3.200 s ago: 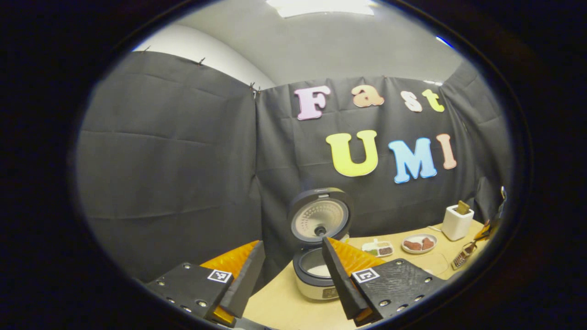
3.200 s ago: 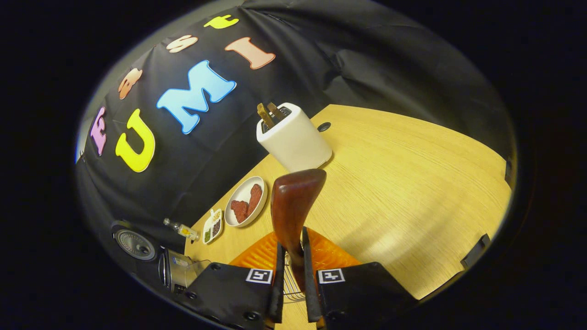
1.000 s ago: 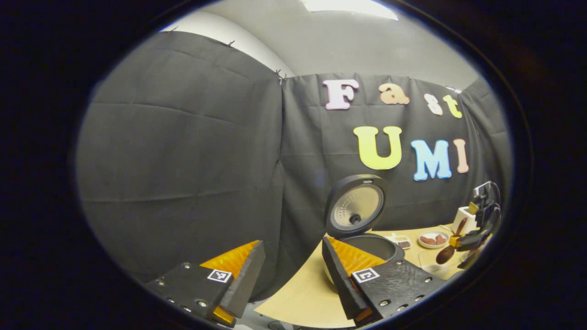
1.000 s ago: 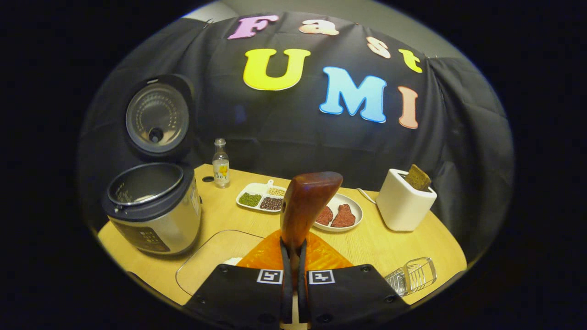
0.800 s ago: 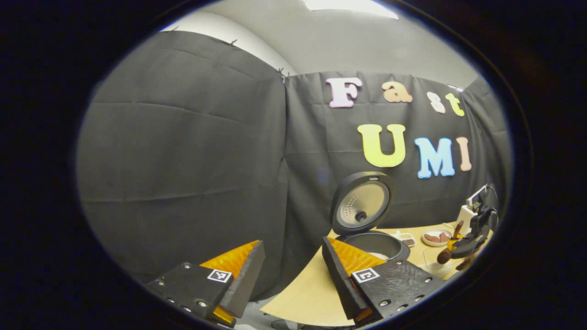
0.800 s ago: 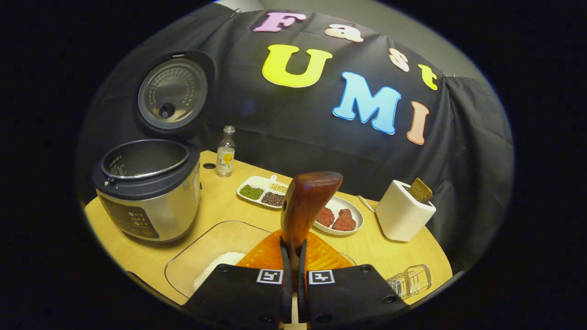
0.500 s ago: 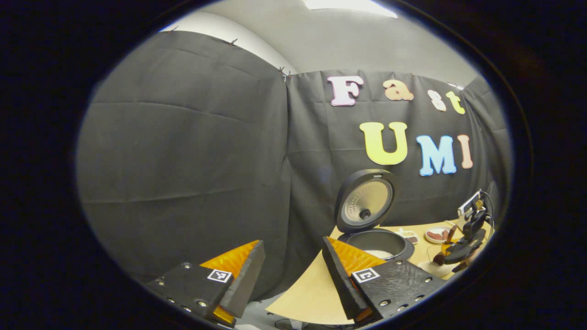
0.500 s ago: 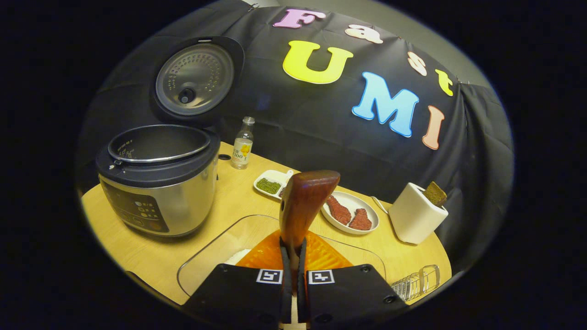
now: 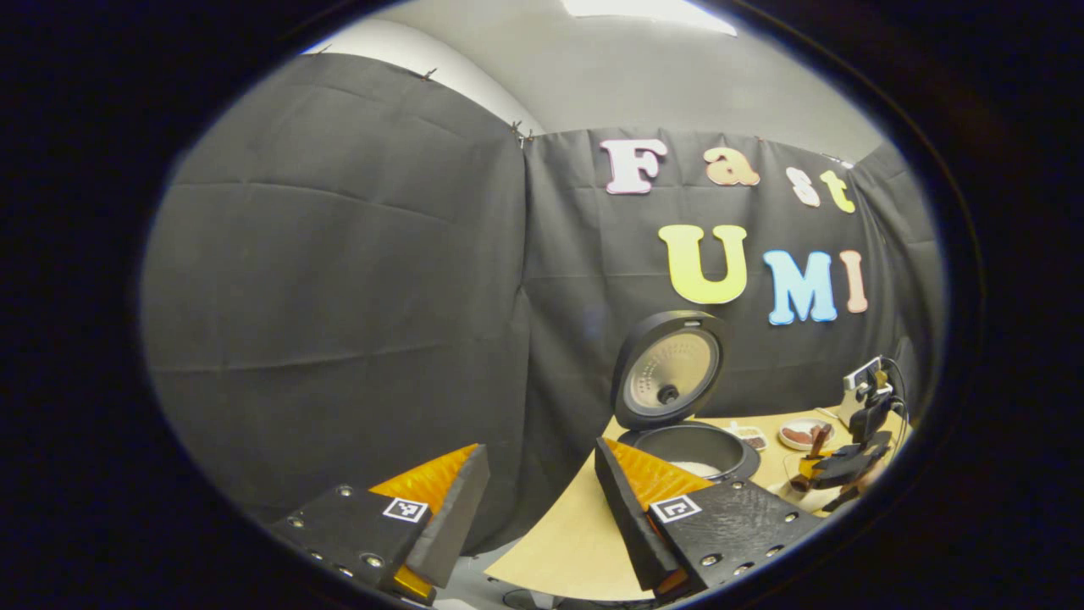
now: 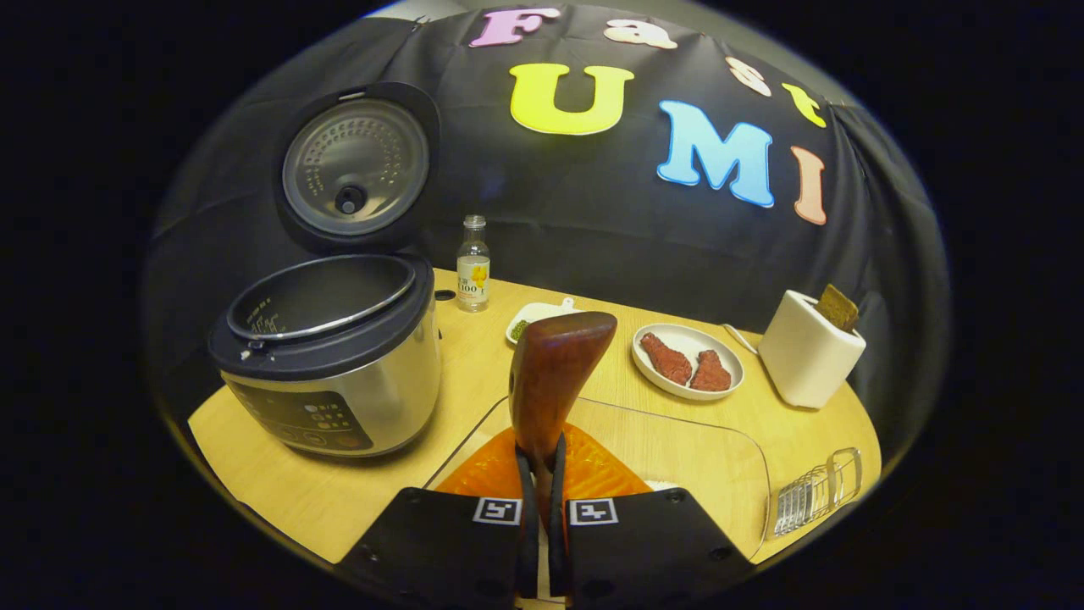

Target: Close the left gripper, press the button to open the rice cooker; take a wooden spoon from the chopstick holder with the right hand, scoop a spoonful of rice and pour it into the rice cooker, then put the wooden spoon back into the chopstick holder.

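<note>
The right gripper (image 10: 539,474) has its jaws pinched on the handle of the wooden spoon (image 10: 555,373), whose bowl stands up ahead of the camera with its back toward us. Half a second ago the spoon sat higher against the table scene; now the gripper has dropped and levelled, so the clear glass dish (image 10: 677,457) lies directly under and ahead of the jaws, its rice mostly hidden behind them. That suggests the scoop is about to begin, and I judge the spoon carries no rice yet, though its inner face cannot be seen. Just left of the dish stands the rice cooker (image 10: 339,373), lid up and pot open, so the button step is done. Beyond are a small bottle (image 10: 472,264), a plate of red pieces (image 10: 688,360) and the white chopstick holder (image 10: 810,349) at the far right of the table (image 10: 279,483). The left gripper (image 9: 542,500) hangs off the table's edge with its jaws spread and empty, having drifted slightly away from the cooker; from there the right gripper shows far off, tilted down over the dish.
</note>
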A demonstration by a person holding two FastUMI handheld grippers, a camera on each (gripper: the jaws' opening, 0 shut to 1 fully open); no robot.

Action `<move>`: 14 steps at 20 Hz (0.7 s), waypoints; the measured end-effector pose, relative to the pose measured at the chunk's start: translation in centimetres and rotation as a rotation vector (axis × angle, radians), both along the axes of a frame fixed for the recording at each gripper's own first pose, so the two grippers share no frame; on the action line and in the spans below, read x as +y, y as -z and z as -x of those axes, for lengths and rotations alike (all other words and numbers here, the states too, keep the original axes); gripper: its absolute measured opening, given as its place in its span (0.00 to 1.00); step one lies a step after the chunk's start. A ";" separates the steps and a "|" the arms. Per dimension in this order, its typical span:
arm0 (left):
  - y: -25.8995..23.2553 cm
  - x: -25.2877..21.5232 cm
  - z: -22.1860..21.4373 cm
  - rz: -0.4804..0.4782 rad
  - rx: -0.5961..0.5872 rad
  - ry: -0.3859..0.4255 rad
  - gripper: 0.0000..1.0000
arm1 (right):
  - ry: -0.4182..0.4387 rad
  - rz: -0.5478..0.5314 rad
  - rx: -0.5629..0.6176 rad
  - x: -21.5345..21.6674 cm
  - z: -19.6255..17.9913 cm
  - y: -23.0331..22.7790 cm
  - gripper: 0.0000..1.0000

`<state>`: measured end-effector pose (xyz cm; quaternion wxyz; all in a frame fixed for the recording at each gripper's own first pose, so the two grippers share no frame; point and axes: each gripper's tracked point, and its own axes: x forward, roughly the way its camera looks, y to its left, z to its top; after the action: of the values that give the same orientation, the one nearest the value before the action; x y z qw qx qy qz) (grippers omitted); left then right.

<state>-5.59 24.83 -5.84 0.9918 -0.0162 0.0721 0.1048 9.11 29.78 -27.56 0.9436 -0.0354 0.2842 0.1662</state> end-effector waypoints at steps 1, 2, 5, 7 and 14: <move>0.1 -0.1 -0.1 0.002 -0.002 0.002 0.80 | 0.016 -0.043 0.027 -0.1 0.2 0.1 0.06; 0.1 -0.2 -0.2 0.005 -0.002 0.003 0.78 | 0.033 -0.087 0.056 -0.2 0.3 0.0 0.07; 0.1 -0.6 -0.3 0.010 -0.002 0.008 0.78 | 0.099 -0.236 0.139 -0.7 0.3 0.0 0.07; 0.1 -1.1 -0.5 0.011 -0.002 0.011 0.78 | 0.155 -0.356 0.206 -1.1 0.4 0.1 0.07; -0.3 -2.4 -0.9 0.009 -0.002 0.021 0.80 | 0.403 -0.738 0.427 -5.3 0.5 1.7 0.07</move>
<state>-4.72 22.46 -5.50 0.9928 -0.0200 0.0716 0.0941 8.65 24.48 -29.22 0.8269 0.3933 0.3952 0.0731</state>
